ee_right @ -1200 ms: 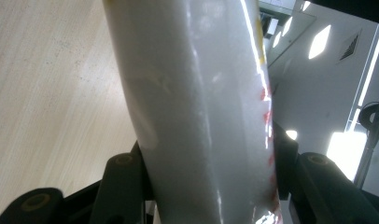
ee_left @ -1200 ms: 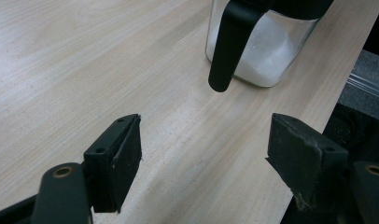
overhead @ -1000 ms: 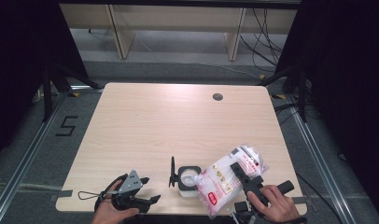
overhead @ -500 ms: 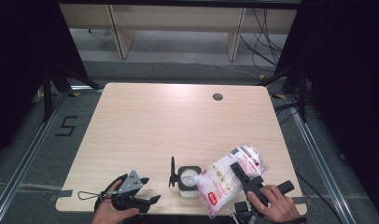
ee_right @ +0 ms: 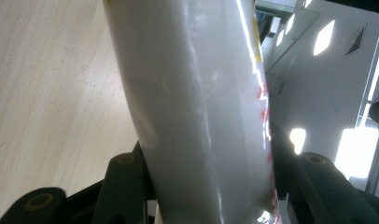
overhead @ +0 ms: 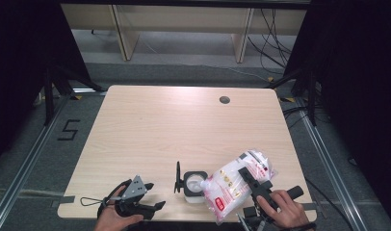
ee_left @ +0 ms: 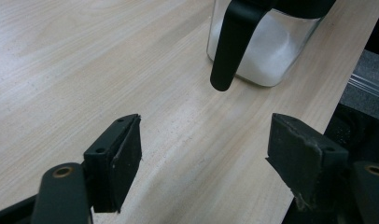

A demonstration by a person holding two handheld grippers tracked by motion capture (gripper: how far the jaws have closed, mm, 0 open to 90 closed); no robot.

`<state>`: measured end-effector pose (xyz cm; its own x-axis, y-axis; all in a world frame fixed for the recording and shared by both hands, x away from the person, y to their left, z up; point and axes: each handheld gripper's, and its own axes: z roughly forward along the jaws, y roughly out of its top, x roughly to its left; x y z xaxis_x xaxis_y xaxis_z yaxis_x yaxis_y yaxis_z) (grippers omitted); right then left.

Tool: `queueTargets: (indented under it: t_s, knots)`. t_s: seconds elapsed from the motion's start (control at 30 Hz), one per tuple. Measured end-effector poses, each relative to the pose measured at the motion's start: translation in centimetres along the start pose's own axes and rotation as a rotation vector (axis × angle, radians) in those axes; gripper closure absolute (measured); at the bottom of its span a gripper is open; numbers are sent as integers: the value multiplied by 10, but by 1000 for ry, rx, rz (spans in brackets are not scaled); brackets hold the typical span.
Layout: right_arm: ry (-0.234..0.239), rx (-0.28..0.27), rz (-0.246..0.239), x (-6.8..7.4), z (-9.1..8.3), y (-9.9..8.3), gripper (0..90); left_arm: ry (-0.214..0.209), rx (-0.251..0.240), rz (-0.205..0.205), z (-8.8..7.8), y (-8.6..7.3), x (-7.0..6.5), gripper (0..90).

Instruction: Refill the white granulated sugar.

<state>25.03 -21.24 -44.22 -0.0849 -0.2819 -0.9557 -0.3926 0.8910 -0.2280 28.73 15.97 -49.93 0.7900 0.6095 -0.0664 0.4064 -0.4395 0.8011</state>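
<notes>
While right gripper (overhead: 255, 182) squeezes white bag (overhead: 234, 183) tipped over jar (overhead: 193, 185) near front table (overhead: 184, 130) edge — bag may slip, powder spills past jar mouth. Left gripper (overhead: 155, 207) open wide, holds nothing — jar unheld, could tip.

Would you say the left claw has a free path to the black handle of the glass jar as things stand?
Probably yes: the left claw is open, and bare table lies between it and the jar's black handle. The bag is on the jar's far side.
</notes>
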Motion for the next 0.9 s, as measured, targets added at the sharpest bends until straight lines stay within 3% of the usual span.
queueTargets:
  t_s: [0.1,0.13,0.2,0.23,0.27,0.3,0.37,0.57,0.67,0.73,0.77,0.8,0.9]
  knots:
    - [-6,4,14,1,0,-1,555,2,-2,-2,0,0,0,257]
    - [-9,-9,-34,-2,0,-2,555,3,2,0,0,0,1,257]
    - [5,5,-40,-4,-1,-2,555,-1,-3,-4,0,0,1,257]
    - [5,5,-40,-4,-1,-2,555,-1,-3,-4,0,0,1,257]
    - [12,13,-8,-2,-1,-2,556,0,-3,-33,0,0,-1,257]
    - [5,0,-34,-4,-1,-2,555,0,-2,-28,0,0,-1,257]
    - [-17,-6,-38,-3,-1,-2,556,2,-2,1,0,0,0,257]
    - [-11,-10,-27,-3,0,-2,556,0,-4,-3,0,0,0,257]
    - [4,4,-20,-3,-1,-2,557,6,1,-31,0,-1,-1,257]
    - [-20,-3,-34,-3,-1,-2,557,0,-4,-6,0,0,0,257]
    - [-12,-8,-32,-3,0,-2,557,-3,7,-21,0,0,0,257]
    - [-10,-8,-37,-3,0,-2,557,10,19,-10,-1,0,2,257]
    - [-6,-3,-32,-3,-1,-1,557,8,9,-13,-1,0,1,256]
